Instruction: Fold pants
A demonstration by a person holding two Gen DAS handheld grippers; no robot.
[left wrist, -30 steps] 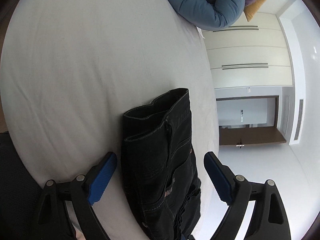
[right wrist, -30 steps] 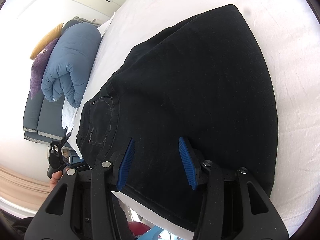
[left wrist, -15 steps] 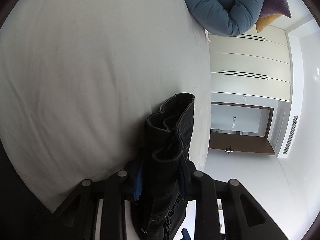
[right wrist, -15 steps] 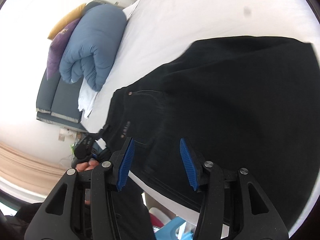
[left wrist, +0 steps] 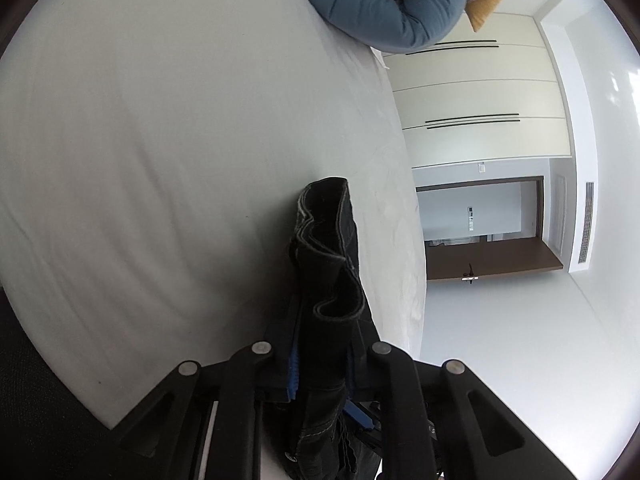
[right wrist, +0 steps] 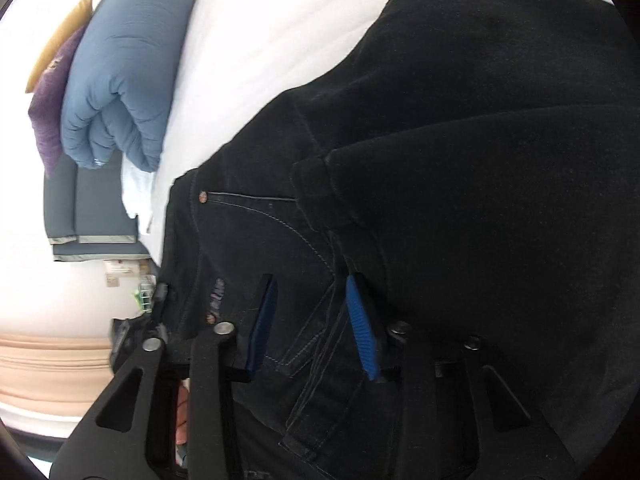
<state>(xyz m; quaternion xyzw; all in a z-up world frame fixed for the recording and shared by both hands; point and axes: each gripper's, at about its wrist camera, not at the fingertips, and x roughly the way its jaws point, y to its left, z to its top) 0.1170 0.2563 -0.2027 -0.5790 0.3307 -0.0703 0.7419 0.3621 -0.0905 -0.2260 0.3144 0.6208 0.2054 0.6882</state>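
Since a second ago: left gripper (left wrist: 320, 364) gone from wide open to clamped on the bunched waistband of the black pants (left wrist: 326, 264) — fingers closing, denim pinched between blue pads. Right gripper (right wrist: 312, 324) shifted across from plain leg fabric to the pocket area of the pants (right wrist: 460, 200); fingers closing, cloth between them, pads not yet pressing. Pants spread on white bed (left wrist: 160, 140), beyond the fingers. Blue duvet (right wrist: 124, 72) far ahead.

Black gripper (right wrist: 312, 320) frames carry silver screws and ribbed blue pads (right wrist: 362, 332).
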